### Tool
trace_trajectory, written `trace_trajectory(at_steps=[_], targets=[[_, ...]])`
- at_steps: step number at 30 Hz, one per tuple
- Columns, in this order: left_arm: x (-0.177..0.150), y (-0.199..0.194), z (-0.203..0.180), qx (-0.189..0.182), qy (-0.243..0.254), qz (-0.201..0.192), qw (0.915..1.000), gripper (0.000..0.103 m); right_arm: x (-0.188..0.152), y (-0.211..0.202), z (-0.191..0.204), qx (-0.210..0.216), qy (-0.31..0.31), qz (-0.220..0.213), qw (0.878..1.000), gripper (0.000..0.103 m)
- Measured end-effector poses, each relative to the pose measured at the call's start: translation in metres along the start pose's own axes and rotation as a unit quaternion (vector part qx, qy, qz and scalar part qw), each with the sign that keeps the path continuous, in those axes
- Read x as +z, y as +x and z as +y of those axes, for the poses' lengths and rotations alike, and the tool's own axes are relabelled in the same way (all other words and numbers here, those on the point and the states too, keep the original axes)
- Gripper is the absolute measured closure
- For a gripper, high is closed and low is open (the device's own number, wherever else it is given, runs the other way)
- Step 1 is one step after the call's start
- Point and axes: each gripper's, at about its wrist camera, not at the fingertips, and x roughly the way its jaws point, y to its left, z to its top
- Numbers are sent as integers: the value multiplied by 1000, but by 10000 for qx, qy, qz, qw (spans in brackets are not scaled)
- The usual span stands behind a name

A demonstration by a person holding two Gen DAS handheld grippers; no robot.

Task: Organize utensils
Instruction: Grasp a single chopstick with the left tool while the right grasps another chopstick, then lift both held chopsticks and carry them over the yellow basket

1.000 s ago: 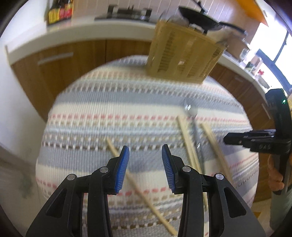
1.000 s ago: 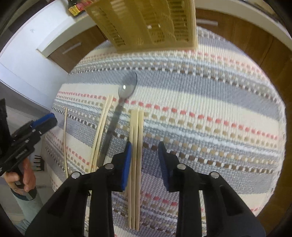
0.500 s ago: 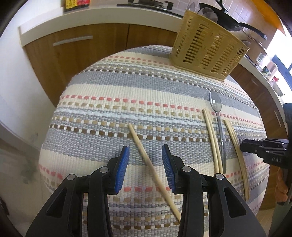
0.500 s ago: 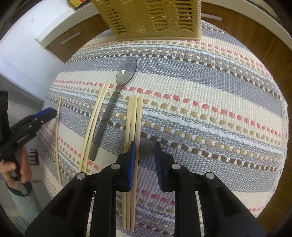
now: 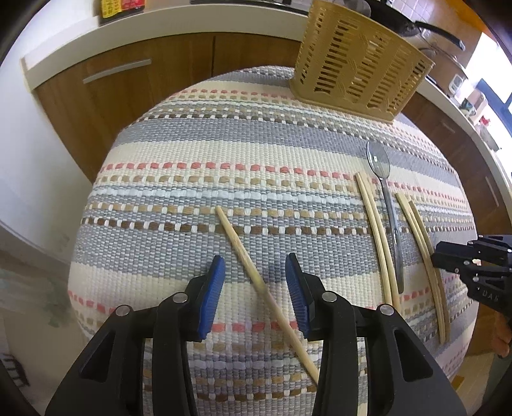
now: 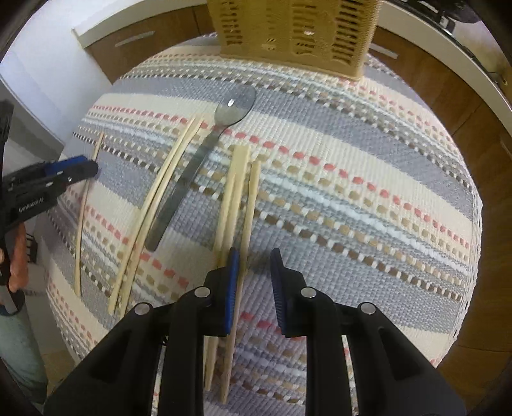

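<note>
A single wooden chopstick (image 5: 256, 275) lies slanted on the striped woven mat (image 5: 192, 160); my left gripper (image 5: 254, 272) is open with its blue pads on either side of it. A metal spoon (image 5: 384, 204) and pairs of chopsticks (image 5: 377, 236) lie to the right. In the right wrist view, my right gripper (image 6: 252, 268) is open just above several chopsticks (image 6: 233, 198); one stick runs between its pads. The spoon (image 6: 204, 156) and another chopstick pair (image 6: 160, 198) lie to the left. A tan slotted utensil basket (image 5: 358, 57) stands at the mat's far edge.
Wooden cabinets (image 5: 128, 73) and a white countertop (image 5: 160, 22) run behind the table. A pan and kitchen items sit on the counter at the far right. The mat's edges drop off at left and near.
My left gripper has moved over the single chopstick, which now lies between its pads. My right gripper has narrowed and shifted slightly right over the chopsticks.
</note>
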Motion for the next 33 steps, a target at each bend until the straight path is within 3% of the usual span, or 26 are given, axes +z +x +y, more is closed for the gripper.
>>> trace_trajectory(at_steps=[4, 6, 7, 8, 12, 15, 21, 24, 28, 33], targets=[[2, 2, -4, 140, 153, 141, 9997, 65, 3, 5, 22, -267, -333, 205, 9989, 85], [1, 2, -6, 270, 224, 171, 9992, 75, 6, 7, 26, -206, -462, 310, 9982, 90], [1, 3, -7, 420, 305, 189, 9985, 79, 7, 7, 27, -183, -489, 334, 9981, 98], [1, 3, -8, 481, 364, 195, 9980, 90, 10, 7, 29, -176, -491, 354, 9980, 98], [-2, 2, -16, 244, 597, 198, 9977, 97, 9, 6, 23, -178, -405, 290, 9986, 99], [-5, 2, -28, 13, 844, 193, 9962, 99, 7, 4, 7, -105, -263, 272, 9992, 99], [-7, 0, -34, 97, 1075, 337, 9936, 96, 6, 2, -5, -26, -196, 356, 9992, 99], [-10, -2, -35, 13, 1323, 592, 9894, 90, 8, 1, -9, 62, -264, 462, 9986, 99], [-12, -1, -37, 4, 1653, 1085, 9803, 90, 9, 5, -23, 86, -339, 546, 9979, 99], [-16, 0, -52, 306, 1992, 1117, 9731, 99, 12, 9, -20, 94, -448, 516, 9976, 100]])
